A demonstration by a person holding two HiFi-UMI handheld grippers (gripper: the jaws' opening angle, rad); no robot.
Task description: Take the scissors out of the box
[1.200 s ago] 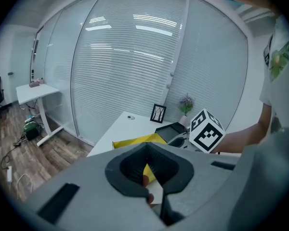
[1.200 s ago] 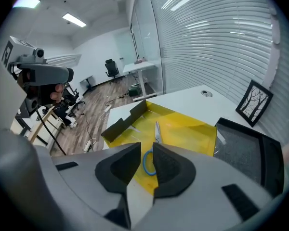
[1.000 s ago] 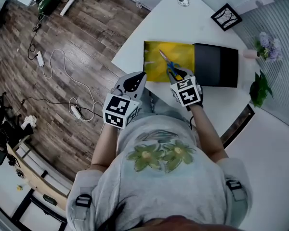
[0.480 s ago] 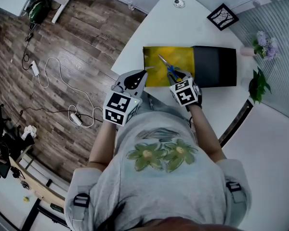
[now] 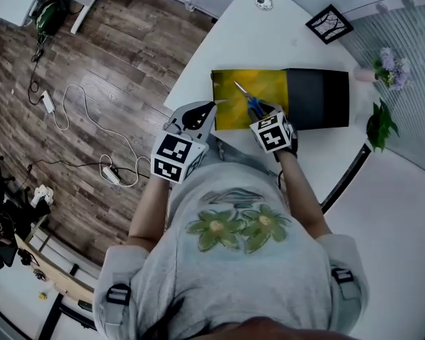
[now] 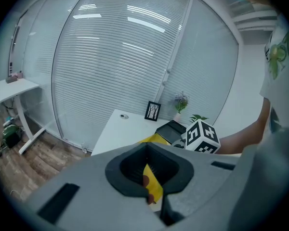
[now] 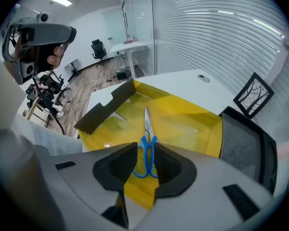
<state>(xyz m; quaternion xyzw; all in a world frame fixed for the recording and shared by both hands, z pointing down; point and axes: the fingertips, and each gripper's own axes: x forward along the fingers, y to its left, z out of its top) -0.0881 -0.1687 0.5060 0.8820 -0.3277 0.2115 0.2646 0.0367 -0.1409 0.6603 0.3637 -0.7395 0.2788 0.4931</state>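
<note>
White desk: scissors lie in box. Right tongs apart astride handles; left tongs together beside box.

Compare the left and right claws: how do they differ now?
The left claw is shut, holding nothing; the right claw is open, framing the scissors' blue handles. The left claw is outside the yellow box; the right claw reaches over its near wall. Both point toward it.
</note>
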